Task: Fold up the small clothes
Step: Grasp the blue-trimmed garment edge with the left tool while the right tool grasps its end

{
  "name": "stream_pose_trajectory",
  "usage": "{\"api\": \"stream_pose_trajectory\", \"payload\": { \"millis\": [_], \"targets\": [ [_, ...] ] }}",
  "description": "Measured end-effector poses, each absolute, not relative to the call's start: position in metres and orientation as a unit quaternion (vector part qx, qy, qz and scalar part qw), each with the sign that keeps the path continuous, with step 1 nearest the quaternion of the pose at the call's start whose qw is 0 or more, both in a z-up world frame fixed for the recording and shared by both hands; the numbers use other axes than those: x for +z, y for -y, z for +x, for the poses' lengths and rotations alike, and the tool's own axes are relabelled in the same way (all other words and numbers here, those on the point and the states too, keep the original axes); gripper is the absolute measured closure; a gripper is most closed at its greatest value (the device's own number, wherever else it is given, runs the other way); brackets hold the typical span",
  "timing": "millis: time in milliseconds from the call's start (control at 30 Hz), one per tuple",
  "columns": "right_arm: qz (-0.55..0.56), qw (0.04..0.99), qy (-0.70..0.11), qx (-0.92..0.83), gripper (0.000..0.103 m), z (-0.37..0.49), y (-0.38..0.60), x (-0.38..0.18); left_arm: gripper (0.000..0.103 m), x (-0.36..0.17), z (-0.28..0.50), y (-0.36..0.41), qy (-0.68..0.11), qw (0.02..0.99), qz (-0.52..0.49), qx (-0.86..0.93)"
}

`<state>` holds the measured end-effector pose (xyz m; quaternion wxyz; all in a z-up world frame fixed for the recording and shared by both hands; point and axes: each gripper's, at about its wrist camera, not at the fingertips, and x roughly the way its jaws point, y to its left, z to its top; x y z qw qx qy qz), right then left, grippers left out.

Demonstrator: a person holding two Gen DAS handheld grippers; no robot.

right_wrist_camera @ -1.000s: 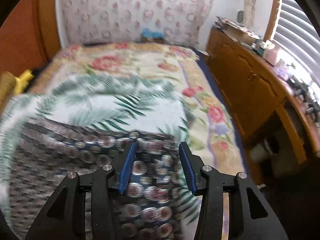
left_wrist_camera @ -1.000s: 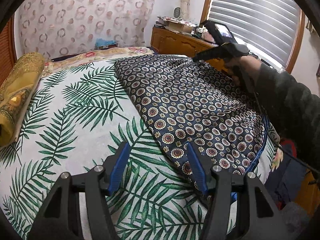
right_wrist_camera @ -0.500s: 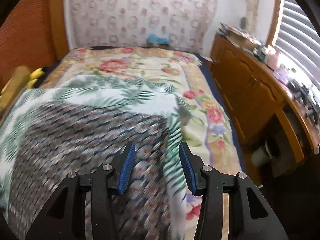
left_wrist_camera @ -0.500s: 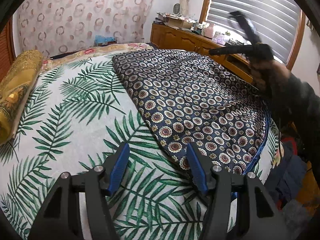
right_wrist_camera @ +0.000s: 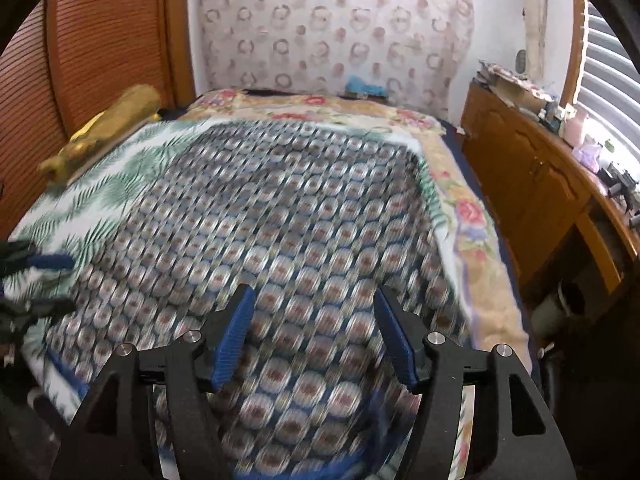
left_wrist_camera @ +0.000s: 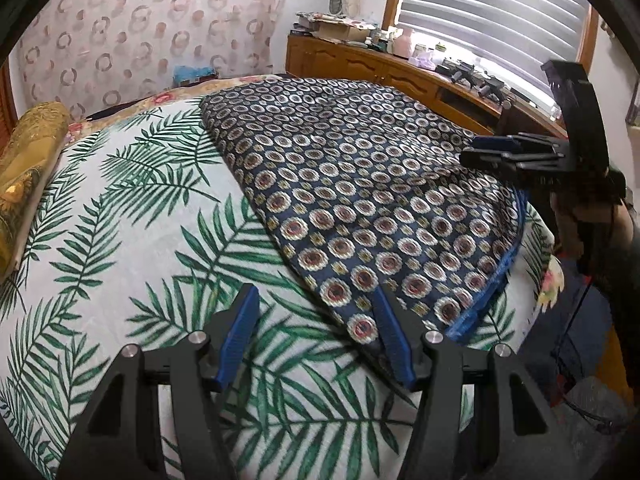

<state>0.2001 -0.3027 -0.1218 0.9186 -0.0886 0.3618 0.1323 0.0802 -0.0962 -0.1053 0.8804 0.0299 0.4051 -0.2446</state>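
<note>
A dark blue garment (left_wrist_camera: 360,184) with a round medallion print lies spread flat on the palm-leaf bedspread (left_wrist_camera: 132,220), folded with a blue hem along its near right edge. My left gripper (left_wrist_camera: 316,304) is open and empty, just above the bedspread at the garment's near left corner. My right gripper (right_wrist_camera: 314,300) is open and empty, hovering above the garment's near part (right_wrist_camera: 280,240); this view is blurred. The right gripper also shows at the right of the left wrist view (left_wrist_camera: 500,152), over the garment's right edge.
A gold bolster (left_wrist_camera: 24,168) lies along the bed's left side. A wooden cabinet (left_wrist_camera: 400,76) with clutter on top runs under the blinds at the right. A floral quilt (right_wrist_camera: 472,216) borders the bed's far and right edges.
My right gripper has pulled back from the garment's far right corner toward the near right edge, staying open. The garment now lies flat. My left gripper has barely moved.
</note>
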Motion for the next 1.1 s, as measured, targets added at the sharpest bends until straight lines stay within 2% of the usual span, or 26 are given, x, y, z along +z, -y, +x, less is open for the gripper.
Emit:
{"api": "stream_pose_trajectory", "payload": {
  "millis": [100, 200, 267, 333, 400, 467, 533, 867, 1100],
  "targets": [
    [-0.085, 0.916, -0.367, 0.136, 0.039, 0.187, 0.301, -0.128, 0.047, -0.106, 0.074, 0.097, -0.410, 0.875, 0.027, -0.256],
    [-0.082, 0.916, -0.367, 0.137, 0.039, 0.177, 0.299, -0.133, 0.056, -0.107, 0.069, 0.099, -0.418, 0.868, 0.025, -0.268],
    [-0.079, 0.917, -0.365, 0.137, 0.039, 0.170, 0.300, -0.134, 0.067, -0.106, 0.067, 0.099, -0.421, 0.864, 0.021, -0.274],
    [-0.076, 0.918, -0.365, 0.138, 0.039, 0.164, 0.299, -0.136, 0.074, -0.106, 0.065, 0.100, -0.426, 0.857, 0.010, -0.290],
    [-0.071, 0.918, -0.364, 0.140, 0.039, 0.162, 0.300, -0.136, 0.077, -0.106, 0.063, 0.103, -0.428, 0.852, 0.006, -0.300],
    [-0.066, 0.918, -0.364, 0.143, 0.039, 0.160, 0.300, -0.135, 0.094, -0.106, 0.063, 0.104, -0.432, 0.846, 0.001, -0.312],
    [-0.061, 0.917, -0.365, 0.149, 0.035, 0.156, 0.301, -0.134, 0.103, -0.102, 0.063, 0.105, -0.427, 0.846, -0.007, -0.318],
    [-0.082, 0.905, -0.370, 0.191, 0.035, 0.126, 0.295, -0.127, 0.103, -0.032, 0.087, 0.107, -0.345, 0.884, -0.015, -0.314],
    [-0.092, 0.901, -0.375, 0.199, 0.034, 0.123, 0.299, -0.129, 0.103, -0.019, 0.115, 0.111, -0.330, 0.894, -0.024, -0.303]
  ]
}}
